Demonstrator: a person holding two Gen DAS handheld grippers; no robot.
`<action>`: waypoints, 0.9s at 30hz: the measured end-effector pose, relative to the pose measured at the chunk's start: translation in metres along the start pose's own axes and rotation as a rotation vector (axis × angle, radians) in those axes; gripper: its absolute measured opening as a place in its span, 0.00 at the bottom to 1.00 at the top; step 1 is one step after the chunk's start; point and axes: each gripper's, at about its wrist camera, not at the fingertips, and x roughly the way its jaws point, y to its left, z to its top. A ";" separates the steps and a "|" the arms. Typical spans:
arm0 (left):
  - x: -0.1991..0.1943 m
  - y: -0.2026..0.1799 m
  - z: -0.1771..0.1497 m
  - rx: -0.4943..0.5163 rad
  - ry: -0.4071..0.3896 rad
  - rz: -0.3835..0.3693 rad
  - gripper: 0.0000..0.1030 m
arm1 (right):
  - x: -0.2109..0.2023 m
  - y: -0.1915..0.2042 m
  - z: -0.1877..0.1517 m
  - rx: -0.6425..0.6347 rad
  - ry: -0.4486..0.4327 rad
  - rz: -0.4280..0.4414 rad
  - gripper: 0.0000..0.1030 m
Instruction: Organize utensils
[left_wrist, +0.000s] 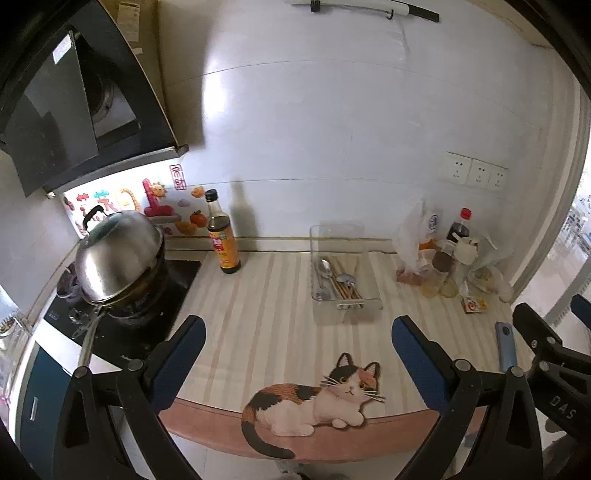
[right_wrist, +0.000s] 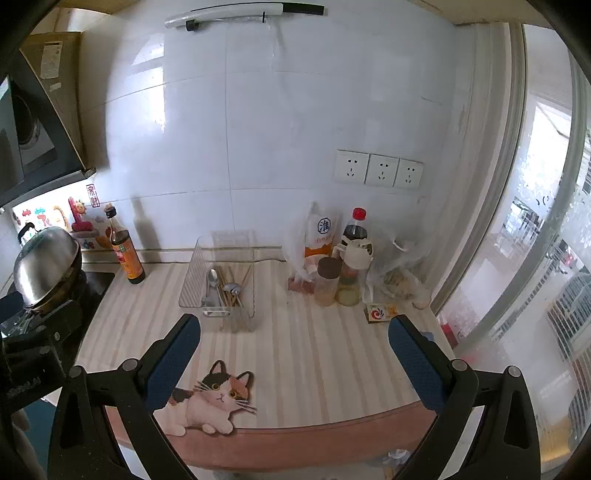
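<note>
The left hand-held gripper (left_wrist: 297, 363) hangs above the near edge of the tabletop (left_wrist: 258, 295) with its blue-padded fingers (left_wrist: 181, 354) spread wide apart and nothing between them. The right hand-held gripper (right_wrist: 293, 360) is in the same condition: fingers far apart, empty, above the near right part of the tabletop.

The utensils (left_wrist: 338, 282) lie inside a clear plastic organizer tray (left_wrist: 341, 275) at the middle of the striped tabletop, toward the far wall. Two metal spoons (right_wrist: 213, 280) and several wooden chopsticks (right_wrist: 236, 284) are visible in it, laid roughly near-to-far. The tray stands well apart from both grippers.

To the left of the tray stands a dark sauce bottle (left_wrist: 221, 236) with an orange label. Further left, a steel lid (left_wrist: 118, 254) covers a pan on the black cooktop (left_wrist: 122, 325). To the right of the tray, a group of items is clustered: a plastic bag (right_wrist: 317, 236), a red-capped bottle (right_wrist: 356, 229), an oil dispenser (right_wrist: 351, 273) and a brown-lidded jar (right_wrist: 327, 282). A small printed packet (right_wrist: 380, 312) lies flat just near of this group. A cat picture (left_wrist: 317, 402) decorates the near edge of the tabletop. Three wall sockets (right_wrist: 380, 170) sit on the far tiled wall.
</note>
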 end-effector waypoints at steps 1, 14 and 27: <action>0.000 0.000 0.000 0.000 0.002 0.004 1.00 | 0.001 0.000 0.000 0.000 -0.001 0.004 1.00; 0.005 0.001 -0.001 -0.006 0.007 0.024 1.00 | 0.007 0.001 0.002 -0.010 0.012 0.019 1.00; 0.011 0.002 -0.002 -0.008 0.020 0.032 1.00 | 0.014 0.005 0.005 -0.014 0.020 0.037 1.00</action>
